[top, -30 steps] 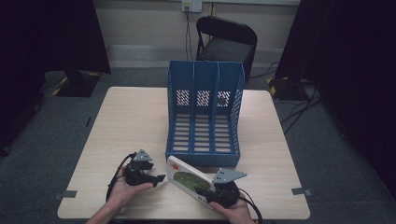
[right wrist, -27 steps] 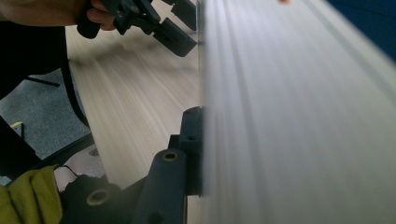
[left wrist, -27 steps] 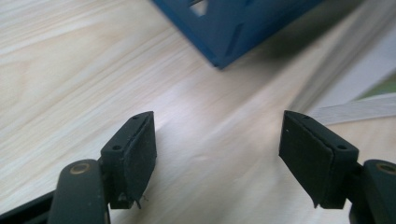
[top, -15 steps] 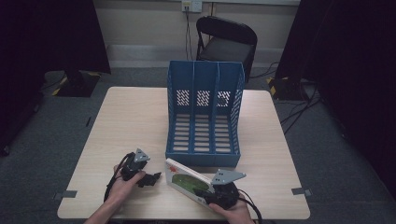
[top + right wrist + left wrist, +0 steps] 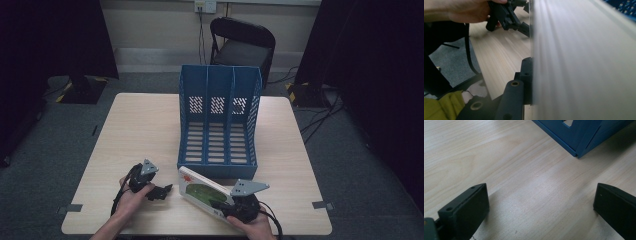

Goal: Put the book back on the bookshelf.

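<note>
right gripper (image 5: 227, 206) clamped on the near end of a book (image 5: 202, 192), which lies flat on the worktop (image 5: 135, 125) just in front of the blue file rack (image 5: 220, 120). left gripper (image 5: 165, 190) just left of the book, off it; its jaws have just been opening, now wide apart over bare worktop.
</note>
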The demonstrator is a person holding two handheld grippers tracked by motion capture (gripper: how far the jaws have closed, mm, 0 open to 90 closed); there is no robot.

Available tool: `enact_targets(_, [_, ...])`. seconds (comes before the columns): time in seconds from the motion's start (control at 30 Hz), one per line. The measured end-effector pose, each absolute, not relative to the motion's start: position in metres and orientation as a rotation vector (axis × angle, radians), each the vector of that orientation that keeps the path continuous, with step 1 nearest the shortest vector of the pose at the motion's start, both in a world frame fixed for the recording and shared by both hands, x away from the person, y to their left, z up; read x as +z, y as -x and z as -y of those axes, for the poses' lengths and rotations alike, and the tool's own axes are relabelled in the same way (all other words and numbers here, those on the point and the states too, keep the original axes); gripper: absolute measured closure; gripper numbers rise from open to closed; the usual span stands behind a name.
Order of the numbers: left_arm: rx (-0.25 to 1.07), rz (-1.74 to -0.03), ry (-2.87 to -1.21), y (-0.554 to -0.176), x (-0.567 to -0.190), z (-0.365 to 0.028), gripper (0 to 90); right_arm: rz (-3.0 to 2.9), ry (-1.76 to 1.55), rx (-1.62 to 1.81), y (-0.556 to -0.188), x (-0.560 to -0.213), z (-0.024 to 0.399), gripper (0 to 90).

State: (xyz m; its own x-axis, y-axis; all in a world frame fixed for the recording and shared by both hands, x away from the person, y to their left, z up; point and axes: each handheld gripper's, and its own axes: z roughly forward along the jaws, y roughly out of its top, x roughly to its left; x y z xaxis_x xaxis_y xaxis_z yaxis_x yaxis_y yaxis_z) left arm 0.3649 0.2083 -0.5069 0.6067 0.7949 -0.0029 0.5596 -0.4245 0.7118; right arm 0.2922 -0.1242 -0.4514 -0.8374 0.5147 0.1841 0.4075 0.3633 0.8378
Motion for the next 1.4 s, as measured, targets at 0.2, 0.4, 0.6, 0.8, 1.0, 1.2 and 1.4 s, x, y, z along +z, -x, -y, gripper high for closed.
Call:
enact_targets(0.2, [0.44, -1.065, -2.141, -0.365, -0.507, -0.208, 0.0, -2.501, -0.821, 1.503, -0.289, -0.441, 0.127, 76.8])
enact_targets(0.4, [0.44, -1.065, -2.142, -0.365, -0.507, -0.208, 0.0, -2.482, -0.802, 1.522, -0.287, -0.429, 0.129, 76.8])
enact_targets(0.6, [0.441, -1.063, -2.145, -0.365, -0.507, -0.208, 0.0, -2.441, -0.781, 1.518, -0.285, -0.412, 0.131, 76.8])
enact_targets(0.8, [0.441, -1.066, -2.141, -0.365, -0.507, -0.208, 0.0, -2.408, -0.78, 1.536, -0.289, -0.399, 0.135, 76.8])
enact_targets(1.0, [0.442, -1.064, -2.145, -0.365, -0.507, -0.208, 0.0, -2.367, -0.789, 1.529, -0.295, -0.39, 0.138, 76.8])
enact_targets(1.2, [0.441, -1.065, -2.142, -0.365, -0.507, -0.208, 0.0, -2.344, -0.803, 1.528, -0.303, -0.383, 0.14, 76.7])
enact_targets(1.4, [0.439, -1.067, -2.139, -0.365, -0.507, -0.208, 0.0, -2.315, -0.81, 1.53, -0.307, -0.375, 0.143, 76.8])
